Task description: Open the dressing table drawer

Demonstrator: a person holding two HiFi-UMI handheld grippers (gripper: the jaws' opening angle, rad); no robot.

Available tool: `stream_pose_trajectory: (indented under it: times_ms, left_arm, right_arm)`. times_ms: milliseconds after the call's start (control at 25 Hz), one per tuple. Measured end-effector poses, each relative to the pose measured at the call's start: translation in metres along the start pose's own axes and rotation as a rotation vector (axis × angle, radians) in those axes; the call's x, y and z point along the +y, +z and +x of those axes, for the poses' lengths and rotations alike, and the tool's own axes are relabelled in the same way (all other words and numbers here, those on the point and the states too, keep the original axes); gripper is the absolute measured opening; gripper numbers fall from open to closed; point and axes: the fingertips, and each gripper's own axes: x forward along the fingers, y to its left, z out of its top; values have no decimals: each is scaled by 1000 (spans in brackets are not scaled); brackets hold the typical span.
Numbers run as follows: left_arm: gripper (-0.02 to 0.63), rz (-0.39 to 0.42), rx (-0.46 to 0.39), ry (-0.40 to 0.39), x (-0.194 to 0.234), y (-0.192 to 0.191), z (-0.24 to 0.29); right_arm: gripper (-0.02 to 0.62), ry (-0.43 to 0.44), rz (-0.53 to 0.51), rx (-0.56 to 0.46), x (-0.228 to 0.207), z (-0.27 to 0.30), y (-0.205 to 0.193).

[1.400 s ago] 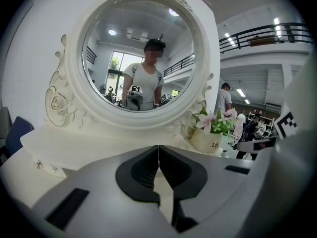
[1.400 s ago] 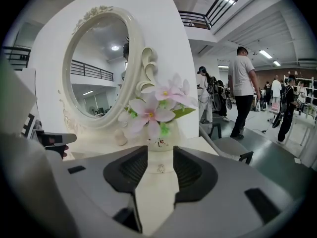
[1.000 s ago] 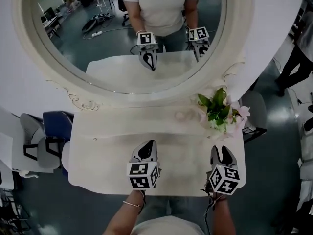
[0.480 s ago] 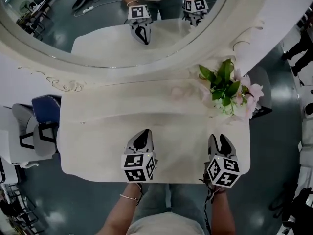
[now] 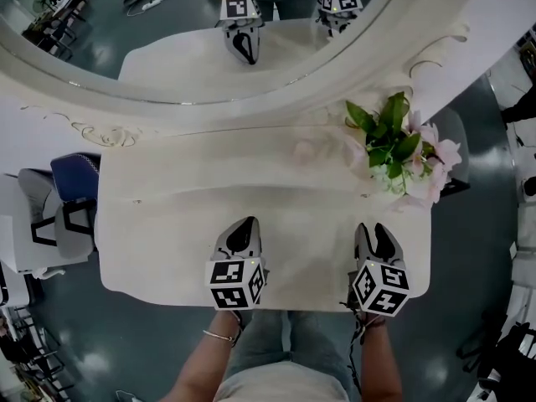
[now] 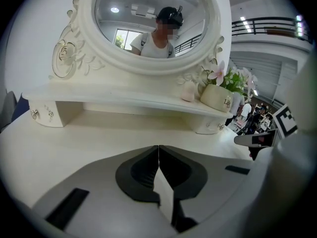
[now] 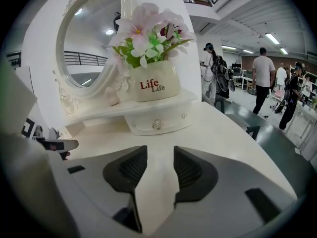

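Left gripper (image 6: 158, 155): jaws pressed together, nothing between them; hovers low over the front half of the dressing table (image 5: 159, 241) top, left of centre, pointing toward the oval mirror (image 5: 126, 65); marker cube toward the person, wrist with a thin bracelet (image 5: 219, 337) behind it at the table's front edge. Left small drawer (image 6: 44, 116): sits under the left end of the raised shelf (image 6: 124, 99), well ahead and to the left of those jaws; front shut, small knobs showing. Right gripper (image 7: 159, 157): jaws spread a little, only bare tabletop in the gap; held level beside the other tool, near the table's right front corner, likewise pointing at the back. Right small drawer (image 7: 157, 124): lies under the right end of the shelf, nearly straight ahead of the parted jaws and well apart from them; front closed, central knob facing the tool, untouched. Flower pot (image 7: 151, 86) marked "Life": stands on the shelf directly above that drawer, pink blooms and green leaves rising from it.
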Motion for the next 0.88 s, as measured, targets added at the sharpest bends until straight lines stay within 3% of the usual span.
stream_pose_trajectory:
  times_ms: [880]
  left_arm:
    - [20,-58,3,97,40,-8,-14]
  right_arm:
    - [176,6,-48,3,6,37,19]
